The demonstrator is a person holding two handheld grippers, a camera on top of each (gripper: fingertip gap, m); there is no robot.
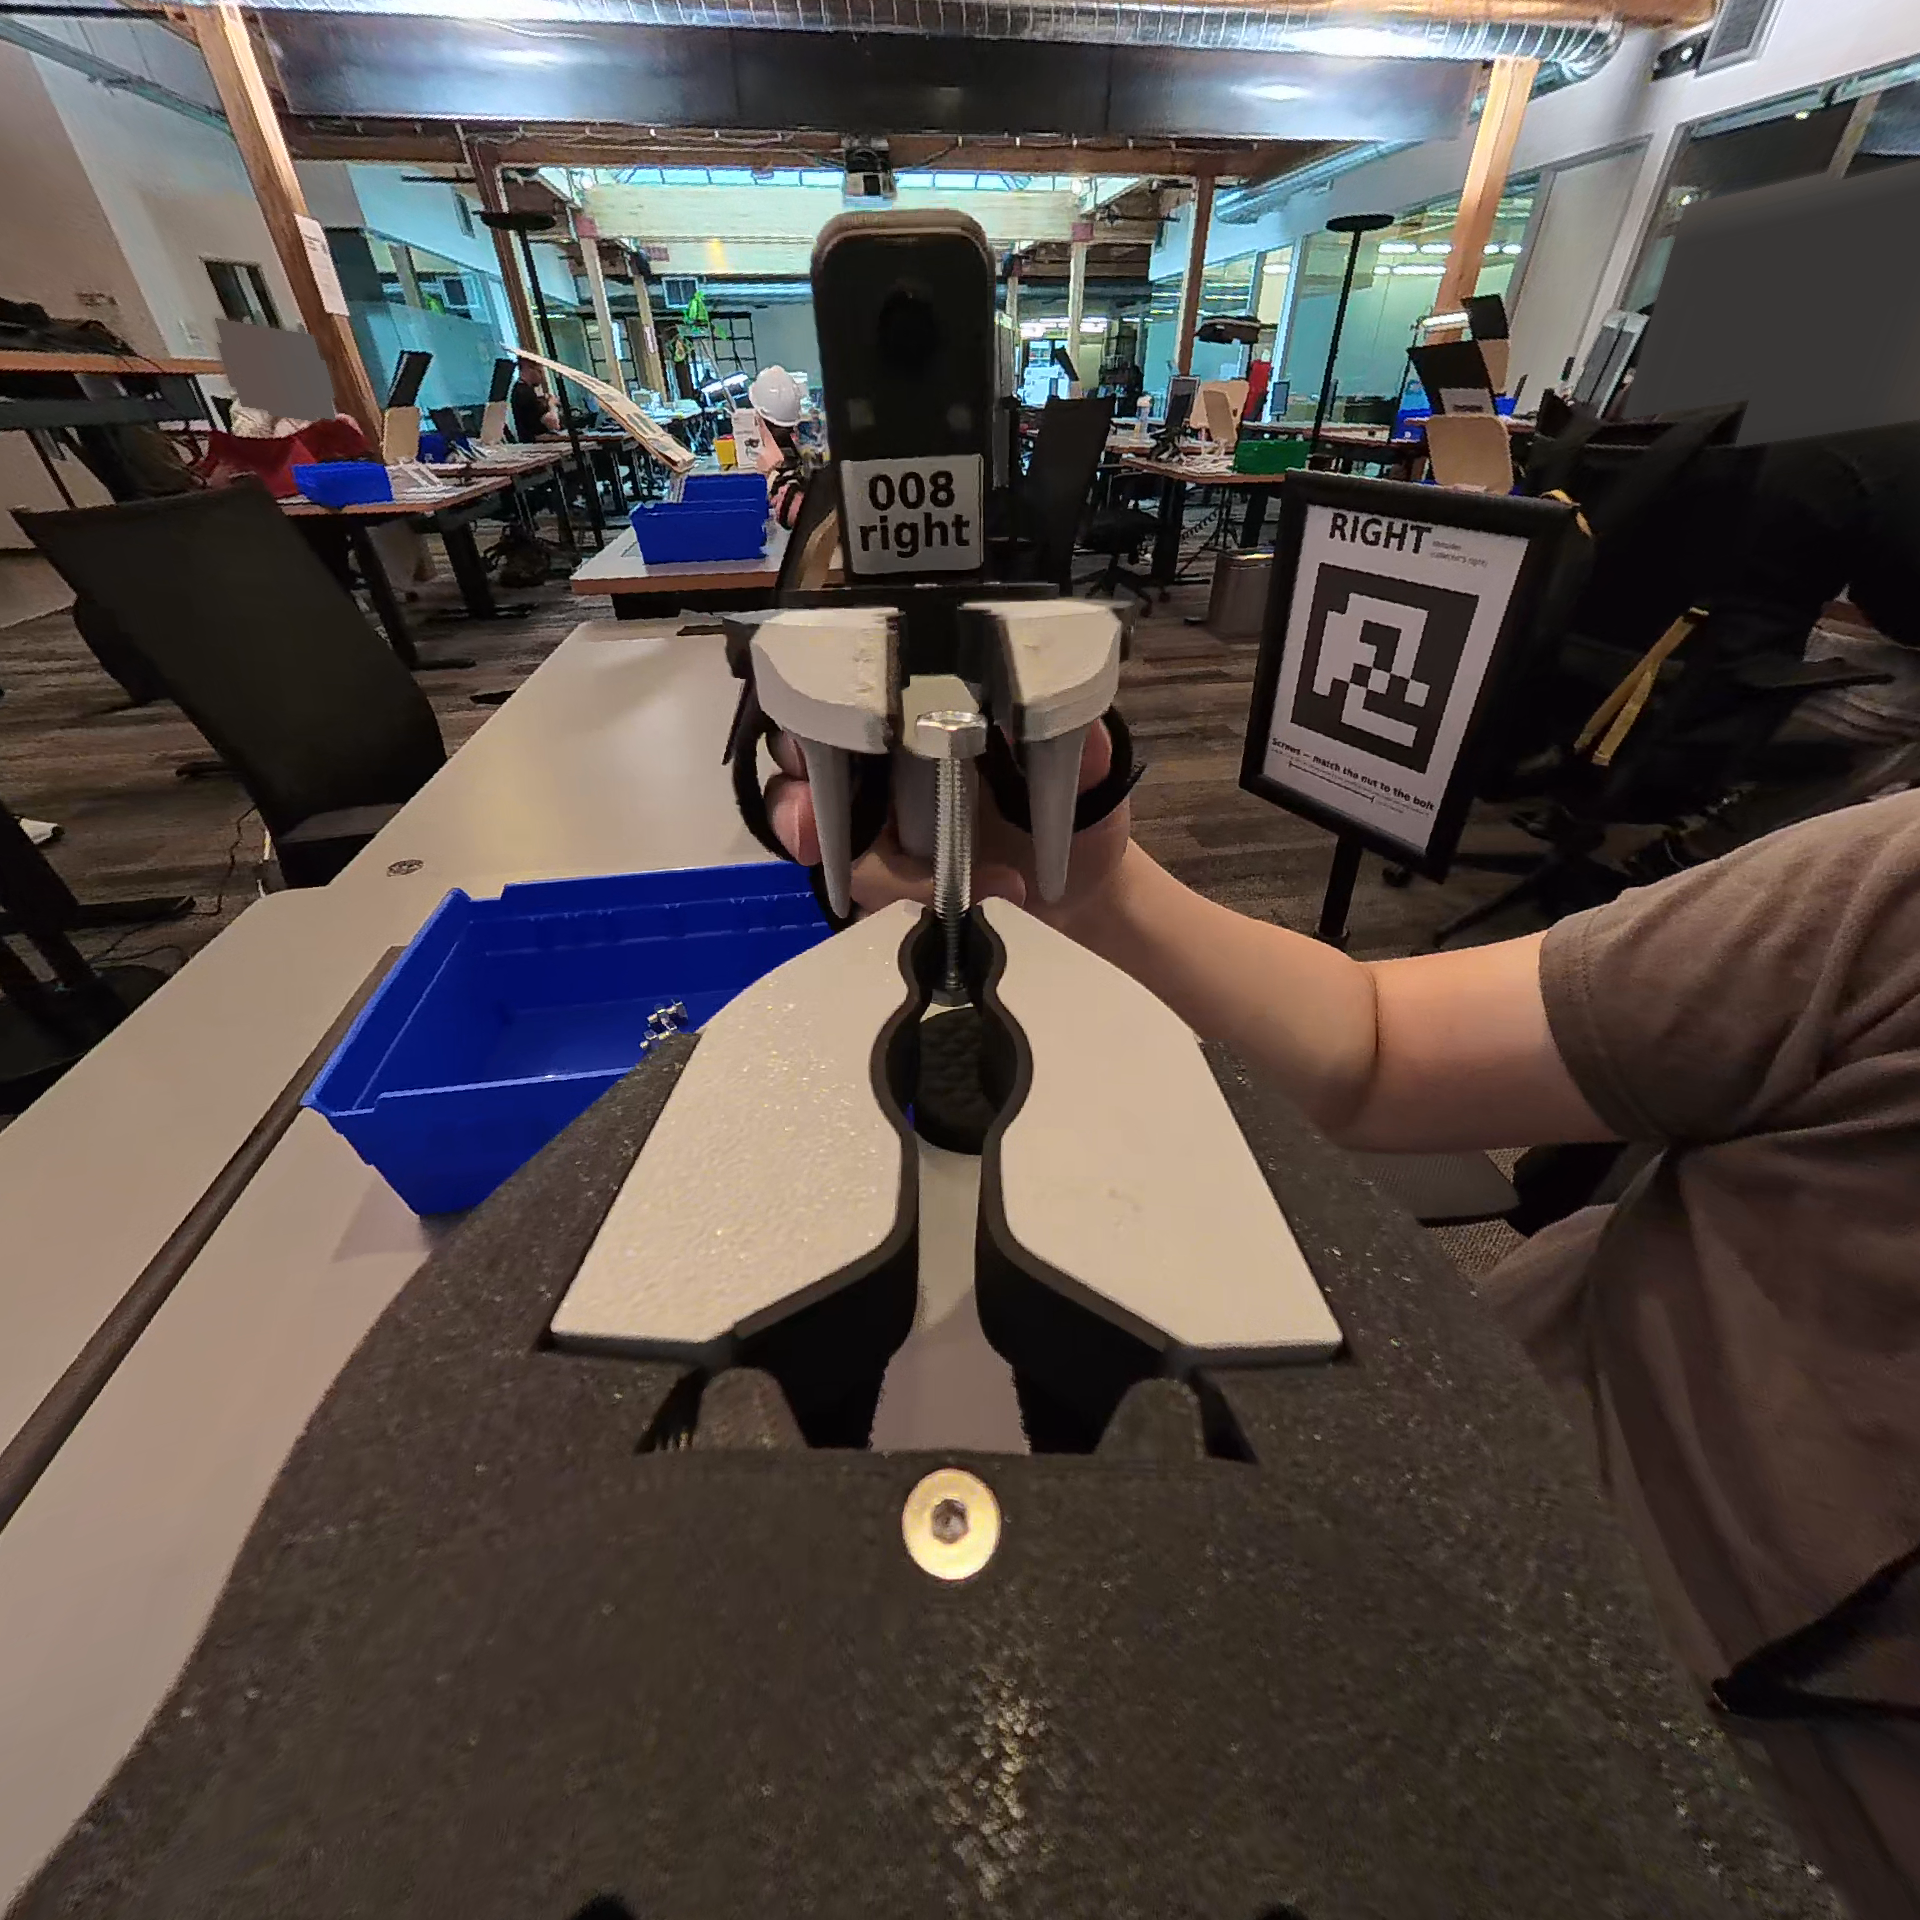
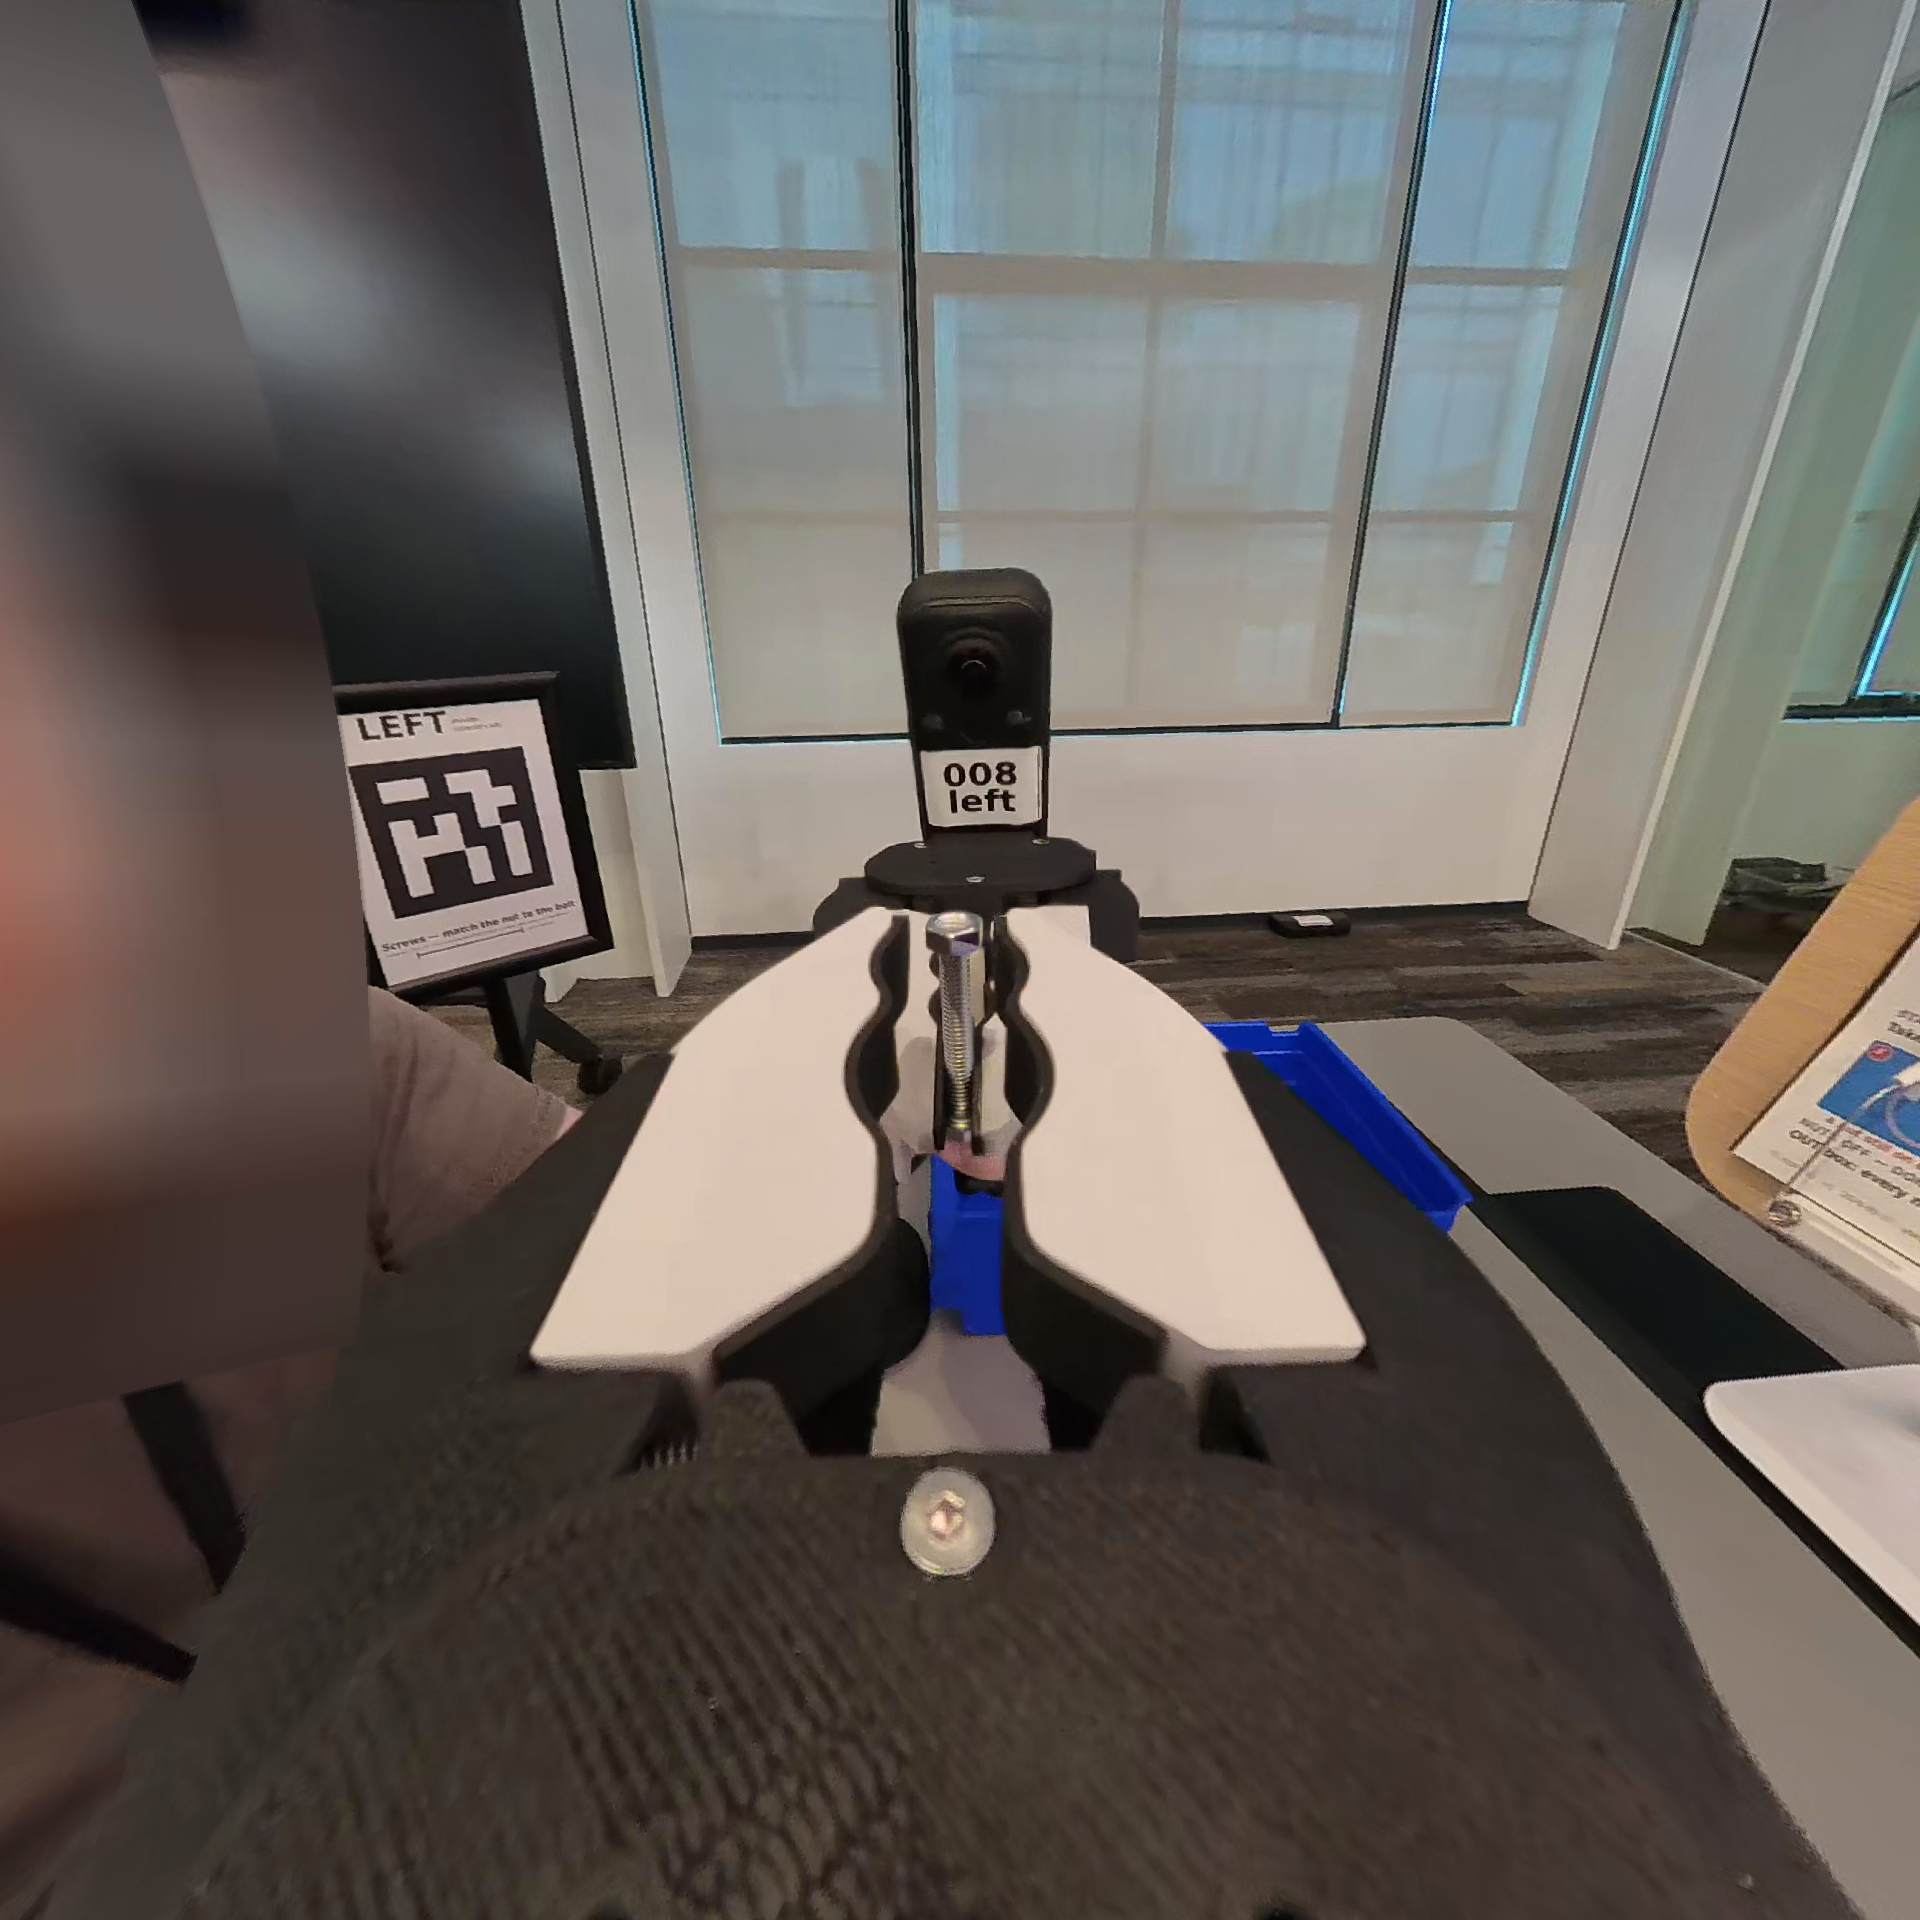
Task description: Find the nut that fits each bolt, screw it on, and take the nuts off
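The bolt (image 1: 951,821) hangs head-up in the air between the two tools, above the desk (image 1: 582,748) and the blue bin (image 1: 499,997). The right gripper (image 2: 954,925) is clenched on its hex head. The left gripper (image 1: 951,914) is drawn in close around the threaded lower end. A small shiny piece sits at that end, but I cannot tell whether it is a nut or whether the fingers pinch it or the thread itself. The likely trouble is misalignment: if the two tools are not in line, a nut would bind or cross-thread. The head is held only at the fingertips, so a twist from below could spin the bolt or pull it loose, dropping it onto the desk or into the bin, where a few spare nuts (image 1: 665,1023) lie. No brand name is visible. Each tool's camera mount carries a white label with a printed code. A framed sign (image 1: 1392,665) with a black-and-white square marker and printed lines stands to one side, a similar one (image 2: 468,831) stands on the other, and a printed sheet (image 2: 1829,1122) leans on a wooden board.
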